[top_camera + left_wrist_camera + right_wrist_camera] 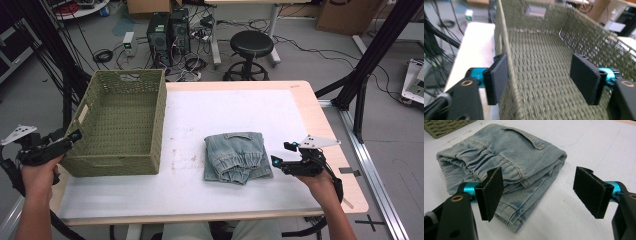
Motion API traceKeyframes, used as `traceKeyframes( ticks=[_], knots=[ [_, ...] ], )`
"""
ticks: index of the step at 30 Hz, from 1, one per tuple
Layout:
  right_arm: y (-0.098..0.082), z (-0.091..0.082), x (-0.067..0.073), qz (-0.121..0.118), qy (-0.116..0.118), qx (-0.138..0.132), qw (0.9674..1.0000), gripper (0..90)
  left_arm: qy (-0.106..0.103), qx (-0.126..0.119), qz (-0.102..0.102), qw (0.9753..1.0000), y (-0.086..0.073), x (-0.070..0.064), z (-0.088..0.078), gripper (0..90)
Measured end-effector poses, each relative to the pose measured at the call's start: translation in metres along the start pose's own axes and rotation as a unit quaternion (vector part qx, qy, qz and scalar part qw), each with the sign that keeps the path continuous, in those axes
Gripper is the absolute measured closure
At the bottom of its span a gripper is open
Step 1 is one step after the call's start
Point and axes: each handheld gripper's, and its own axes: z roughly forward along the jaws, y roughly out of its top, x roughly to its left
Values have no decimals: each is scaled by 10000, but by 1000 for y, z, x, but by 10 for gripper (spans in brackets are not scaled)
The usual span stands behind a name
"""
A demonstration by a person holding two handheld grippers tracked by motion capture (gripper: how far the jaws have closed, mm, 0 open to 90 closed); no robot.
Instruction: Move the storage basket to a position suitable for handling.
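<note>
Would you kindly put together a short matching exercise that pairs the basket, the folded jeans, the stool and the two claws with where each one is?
Things:
1. woven basket
2. folded jeans
3. black stool
4. left claw
5. right claw

Places:
A. on the floor beyond the table
B. open, astride the basket's near left wall
C. on the left part of the table
D. open, just right of the denim
E. on the white mat, right of the basket

Pairs: 1-C, 2-E, 3-A, 4-B, 5-D
</note>
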Motion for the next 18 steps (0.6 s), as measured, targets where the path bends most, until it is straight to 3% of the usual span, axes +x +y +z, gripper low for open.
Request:
traceKeyframes(
  ticks=[5, 8, 10, 18],
  knots=[
    [1, -1, 1, -25, 3, -19, 10000, 246, -66, -364, 148, 9992, 9, -19, -9, 270],
    [3, -1, 3, -52, 10, -15, 10000, 246, -254, -530, 143, 9982, 11, -33, -10, 258],
    [4, -1, 4, -64, 24, -22, 10000, 246, -448, -570, 200, 9972, 8, -46, -8, 257],
    [5, -3, 3, -66, 30, -64, 10000, 246, -852, -659, 384, 9934, 8, -94, 1, 241]
  ],
)
